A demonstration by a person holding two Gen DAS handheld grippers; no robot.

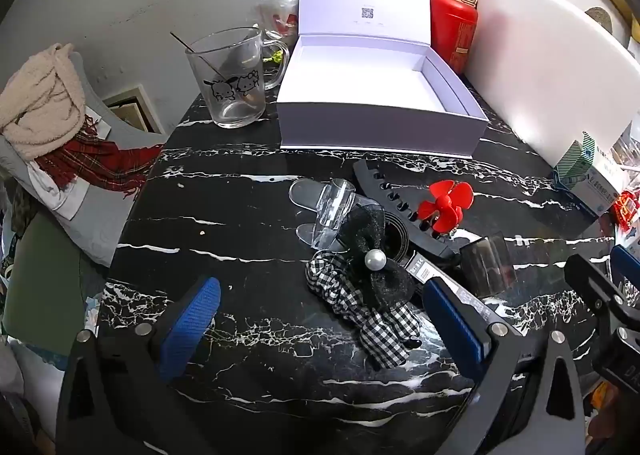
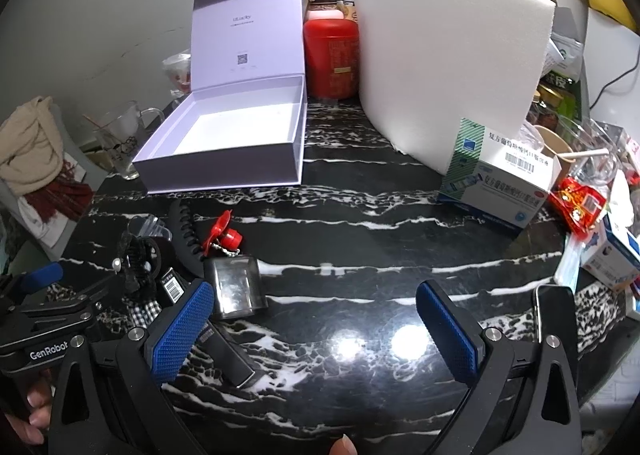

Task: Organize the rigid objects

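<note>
Jaws on your left gripper (image 1: 320,319) stand wide, with the checked bow (image 1: 360,295) between them on the desk (image 1: 240,215). Your right gripper (image 2: 316,327) is wide too, holding nothing.

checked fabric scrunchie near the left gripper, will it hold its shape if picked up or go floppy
The checked scrunchie is gathered cloth, so it will probably sag and squash rather than stay stiff. It looks light. The black bow lies on it and may drag along.
</note>
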